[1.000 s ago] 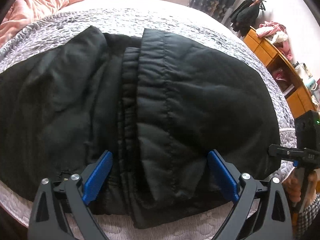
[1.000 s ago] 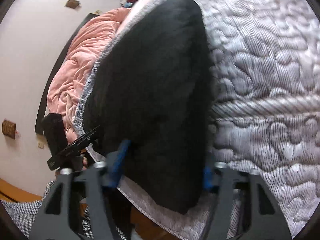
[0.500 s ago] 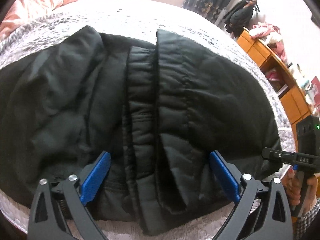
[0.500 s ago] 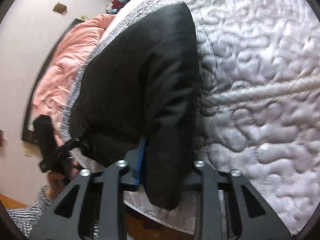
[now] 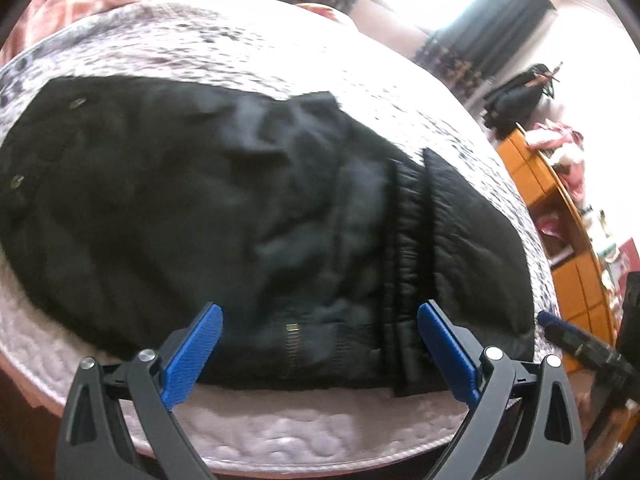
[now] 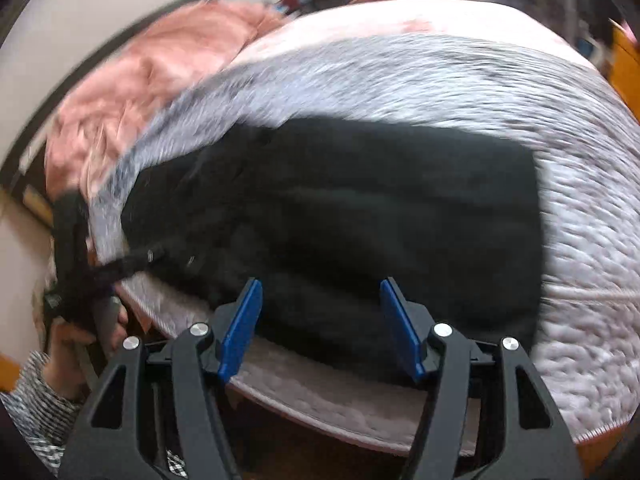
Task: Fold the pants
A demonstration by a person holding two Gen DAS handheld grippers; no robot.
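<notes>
Black pants [image 5: 240, 200] lie folded in a thick bundle on the grey quilted bed cover [image 5: 280, 432], near the bed's front edge. A zipper and waistband face my left gripper [image 5: 320, 344], which hovers open just in front of them with nothing between its blue pads. In the right wrist view the pants [image 6: 340, 220] lie flat beyond my right gripper [image 6: 320, 324]. Its jaws are opening and the pads press on nothing. The left gripper [image 6: 80, 264] shows at that view's left, held by a hand [image 6: 76, 332].
A pink duvet [image 6: 132, 92] is bunched at the head of the bed. An orange wooden dresser [image 5: 560, 220] with clothes on it stands along the right side. Dark coats [image 5: 516, 96] hang by the curtains. The bed's edge [image 6: 360, 420] runs just under both grippers.
My right gripper let go of the pants' folded edge, drew back and rose, its jaws widening. My left gripper slid sideways along the pants, so the waistband and zipper now sit before it.
</notes>
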